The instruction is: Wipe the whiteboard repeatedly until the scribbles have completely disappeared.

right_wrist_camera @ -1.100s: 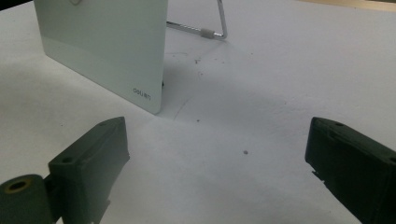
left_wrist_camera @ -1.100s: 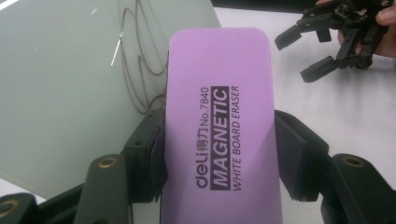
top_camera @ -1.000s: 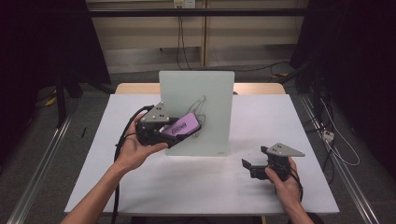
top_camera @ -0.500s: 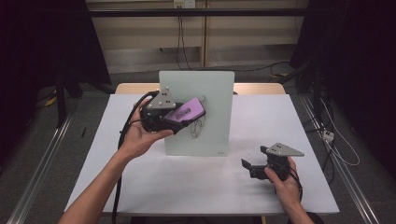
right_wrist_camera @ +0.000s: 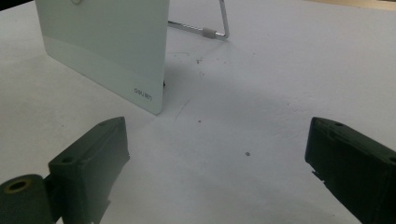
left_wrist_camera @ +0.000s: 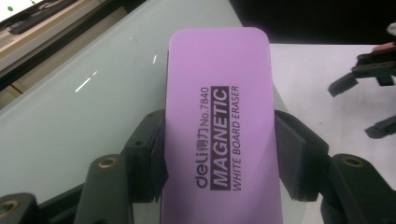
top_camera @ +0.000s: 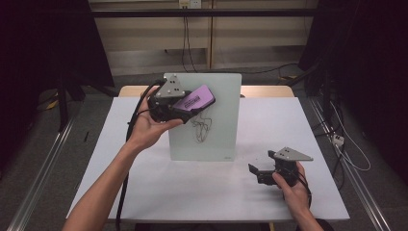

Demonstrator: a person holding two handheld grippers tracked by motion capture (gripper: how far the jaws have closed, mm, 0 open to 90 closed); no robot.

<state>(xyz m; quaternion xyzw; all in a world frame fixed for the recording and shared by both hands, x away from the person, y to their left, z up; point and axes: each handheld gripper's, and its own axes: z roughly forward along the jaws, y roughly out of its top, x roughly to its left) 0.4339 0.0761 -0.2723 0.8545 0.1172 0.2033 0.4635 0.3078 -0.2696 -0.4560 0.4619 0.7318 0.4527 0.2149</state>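
A small glass whiteboard stands upright on the white table, with a black scribble on its face. My left gripper is shut on a purple magnetic whiteboard eraser and holds it against the board's upper left, above the scribble. In the left gripper view the eraser sits clamped between the two black jaws, with the board behind it. My right gripper rests near the table's front right, open with nothing between its jaws. The right gripper view has the board's lower corner ahead.
A wire stand props the board from behind. Cables trail from both grippers; the left one hangs along the forearm. Dark floor and a rail lie beyond the table's left edge.
My left gripper has risen with the eraser, from the board's left edge at mid height up to its upper left. The right gripper has stayed put.
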